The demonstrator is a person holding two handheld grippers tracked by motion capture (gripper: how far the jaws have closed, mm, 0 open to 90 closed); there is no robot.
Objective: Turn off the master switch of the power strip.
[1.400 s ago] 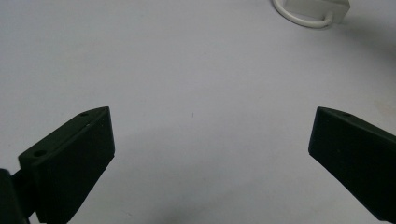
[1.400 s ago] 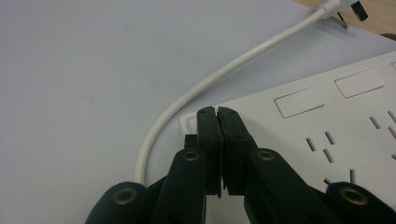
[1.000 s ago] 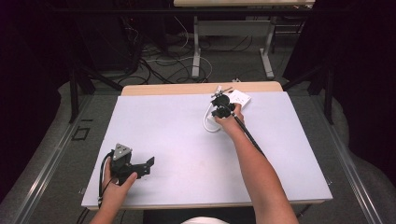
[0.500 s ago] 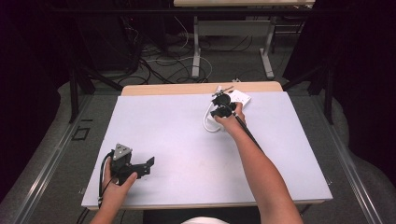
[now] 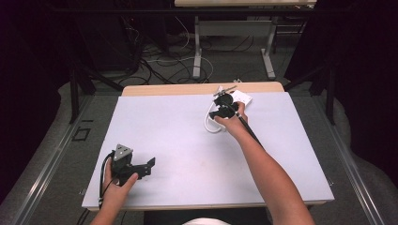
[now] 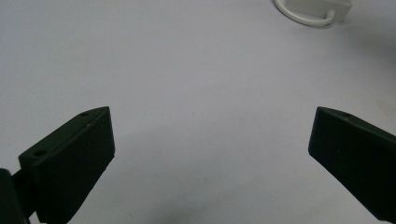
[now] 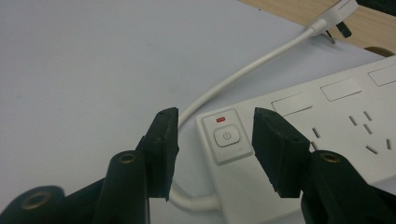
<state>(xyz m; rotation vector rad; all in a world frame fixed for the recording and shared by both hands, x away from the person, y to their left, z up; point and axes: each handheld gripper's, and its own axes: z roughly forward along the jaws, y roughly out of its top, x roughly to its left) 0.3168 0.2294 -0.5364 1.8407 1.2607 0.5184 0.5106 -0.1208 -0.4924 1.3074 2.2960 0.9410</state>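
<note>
**Power strip at the far edge, my right jaws just off its switch end**

The white power strip (image 7: 327, 154) lies flat near the far edge of the tabletop (image 5: 178, 136), right of the middle. My right gripper (image 7: 215, 149) hangs over its switch end. Those jaws have just been opening and now stand partly apart, one on either side of the power button (image 7: 226, 136), with nothing pinched between them and no pad pressing on the casing. A small red indicator (image 7: 221, 119) sits just above the button. The white cable (image 7: 243, 70) loops out from this end, curls round beside the strip and runs off to its plug (image 7: 334, 16), which rests on the bare wooden strip at the back of the tabletop.

My left gripper (image 5: 133, 165) rests on the near left of the tabletop, well apart from the strip, its jaws wide and empty.

I judge the strip to be a light, rigid plastic bar, smooth enough to slip under hard pads. It should not crush, but the button would give under a stray press. I would grip it across its narrow width, on the long side walls just past the switch, clear of the sockets. The cable is bendy and springy. It will drag behind and may swing the plug.
</note>
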